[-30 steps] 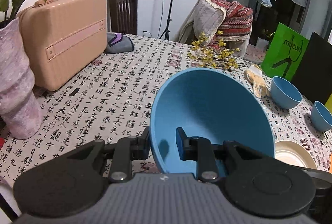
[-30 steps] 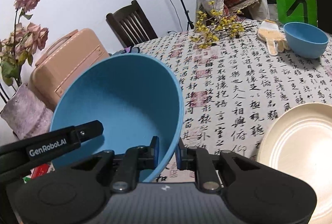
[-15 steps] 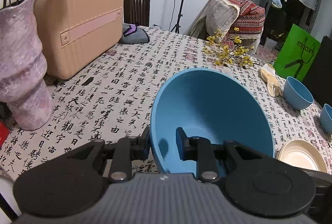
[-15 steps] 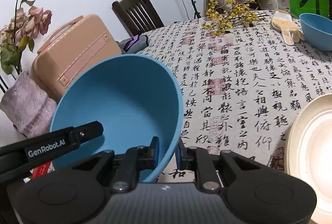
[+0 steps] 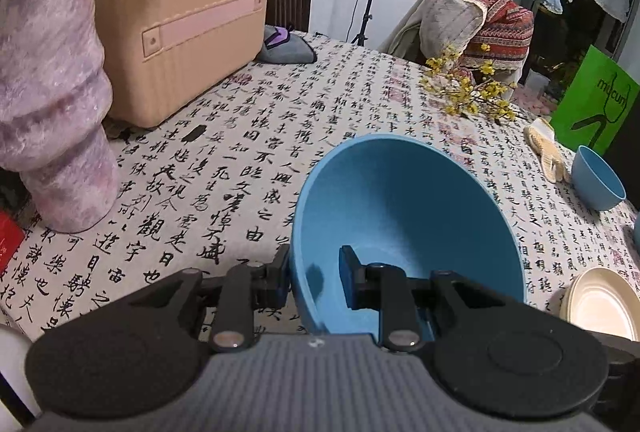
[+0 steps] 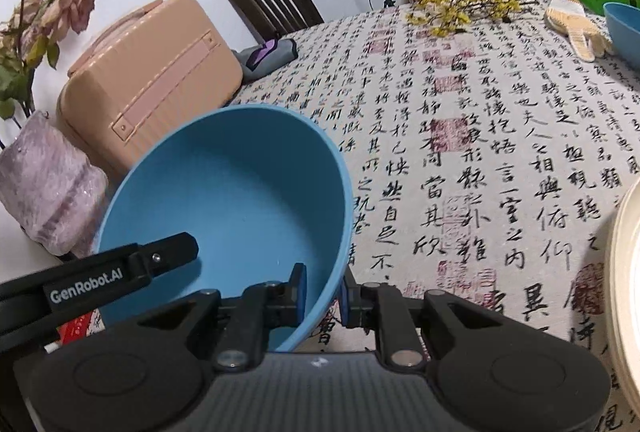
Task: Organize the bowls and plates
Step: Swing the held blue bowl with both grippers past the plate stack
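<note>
Both grippers, left (image 5: 314, 278) and right (image 6: 323, 290), are pinching the bowl (image 5: 404, 216) rim on opposite sides. The bowl is tilting toward the cameras, with bare tablecloth (image 6: 460, 160) lying open ahead between case (image 5: 176, 32) and plate (image 5: 600, 304).

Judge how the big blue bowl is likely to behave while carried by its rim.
The big blue bowl looks stiff: both the left gripper and right gripper pinch its rim without bending it. Its smooth wall may slip. Probably light, likely plastic.

Bare tablecloth (image 5: 248, 160) lies open beyond the suitcase (image 5: 176, 28); beside it the vase (image 5: 52, 104) blocks the left, a plate (image 5: 600, 304) the right.
</note>
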Demonstrator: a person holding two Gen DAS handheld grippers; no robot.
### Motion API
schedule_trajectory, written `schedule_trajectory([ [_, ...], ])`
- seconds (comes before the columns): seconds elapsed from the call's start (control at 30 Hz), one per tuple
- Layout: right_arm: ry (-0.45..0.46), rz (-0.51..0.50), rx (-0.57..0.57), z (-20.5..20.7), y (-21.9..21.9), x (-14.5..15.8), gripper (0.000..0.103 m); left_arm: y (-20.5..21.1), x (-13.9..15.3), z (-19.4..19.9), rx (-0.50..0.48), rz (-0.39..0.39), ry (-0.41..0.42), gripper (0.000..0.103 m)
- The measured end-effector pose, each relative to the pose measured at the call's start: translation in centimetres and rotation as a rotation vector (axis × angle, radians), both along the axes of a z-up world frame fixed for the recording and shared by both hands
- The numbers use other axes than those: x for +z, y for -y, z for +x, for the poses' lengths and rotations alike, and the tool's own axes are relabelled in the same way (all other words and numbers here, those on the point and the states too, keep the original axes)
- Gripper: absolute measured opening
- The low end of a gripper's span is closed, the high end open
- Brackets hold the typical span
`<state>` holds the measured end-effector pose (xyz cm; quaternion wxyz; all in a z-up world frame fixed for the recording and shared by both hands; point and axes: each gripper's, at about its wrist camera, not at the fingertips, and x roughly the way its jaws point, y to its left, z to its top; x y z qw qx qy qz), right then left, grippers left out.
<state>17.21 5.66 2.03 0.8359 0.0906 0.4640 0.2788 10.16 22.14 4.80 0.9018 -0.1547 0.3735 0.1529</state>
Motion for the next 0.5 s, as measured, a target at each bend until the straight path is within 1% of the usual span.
schedule_trajectory([
  [0.33,-0.011,-0.028,0.003,0.6,-1.3,-1.4,0.016,-1.3,-2.1,0.7,0.002,-0.03,-0.027,0.025],
  [0.5,-0.002,-0.044,0.007,0.7,-1.8,-1.8,0.016,-2.0,-3.1,1.3,0.007,-0.045,-0.042,0.025],
])
